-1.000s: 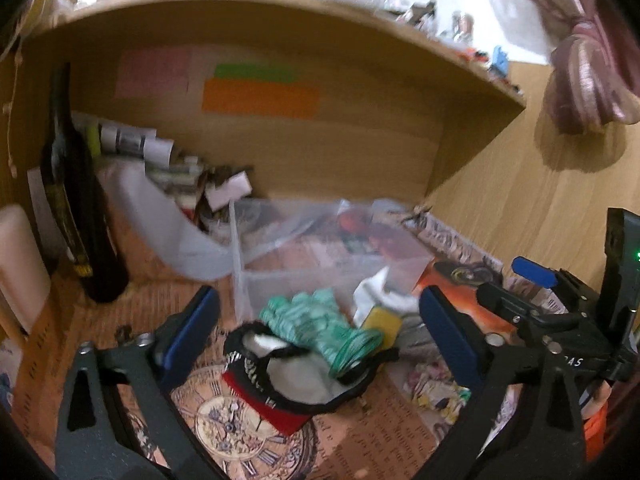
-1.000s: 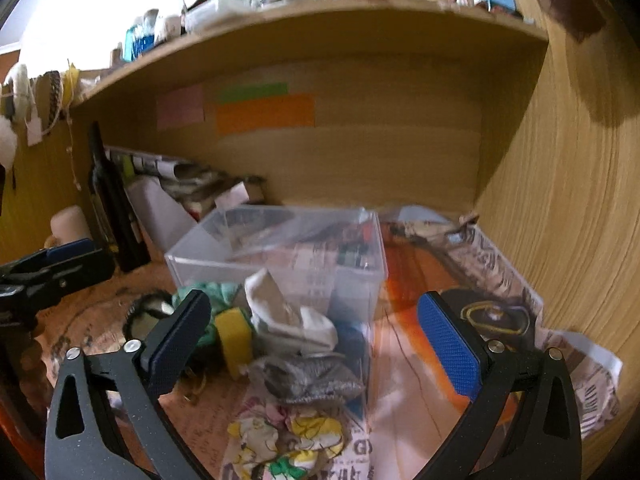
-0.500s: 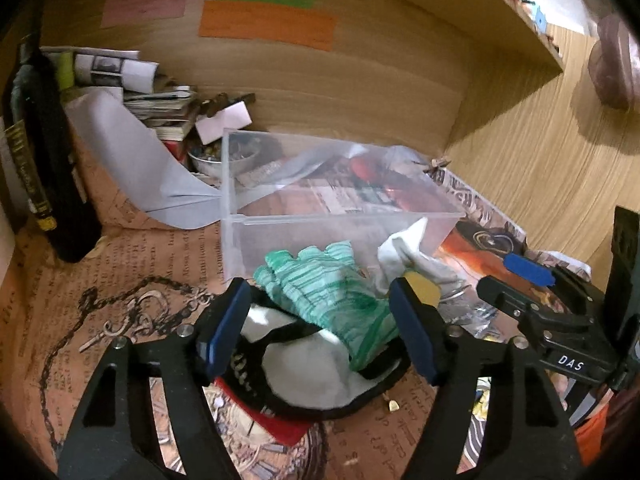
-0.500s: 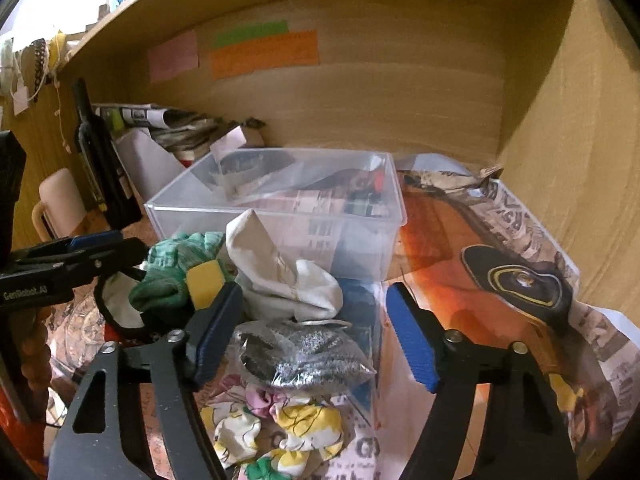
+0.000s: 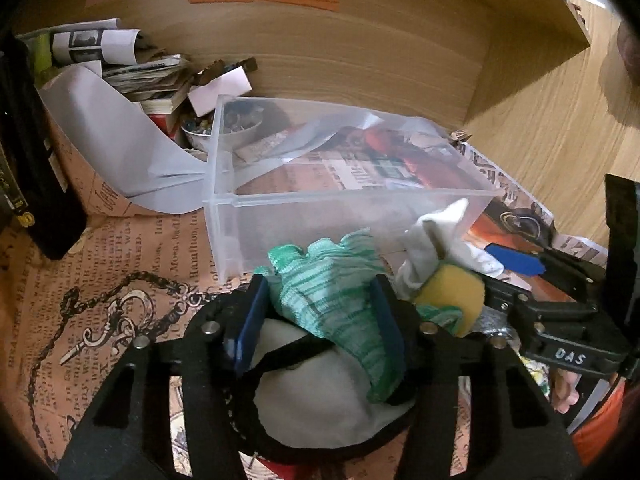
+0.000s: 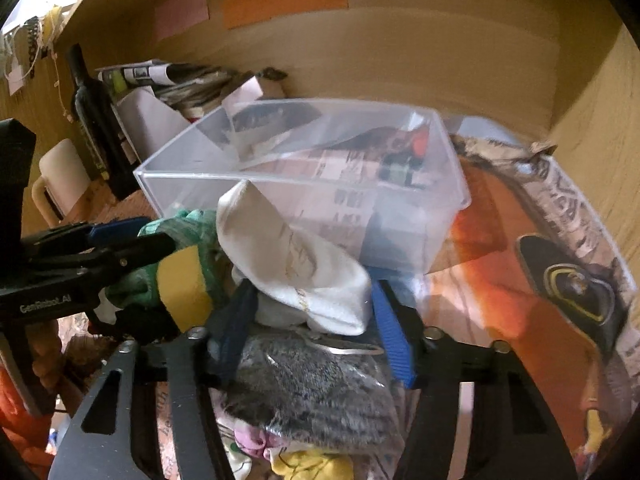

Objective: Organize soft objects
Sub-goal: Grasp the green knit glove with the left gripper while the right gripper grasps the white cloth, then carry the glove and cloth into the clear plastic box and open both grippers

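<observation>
Newsprint desk (image 5: 120,248); left tool (image 5: 318,312) pinching striped green glove (image 5: 332,292), right tool (image 6: 312,320) clamping white sock (image 6: 296,264)

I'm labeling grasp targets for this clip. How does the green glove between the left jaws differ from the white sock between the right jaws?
The green glove is striped knit; the white sock is plain, with faint stains. The glove lies draped over a black-rimmed cap; the sock lies on a grey fuzzy item, one end poking up. Both are soft, lie in front of the clear plastic bin, and sit between blue-padded jaws.
</observation>
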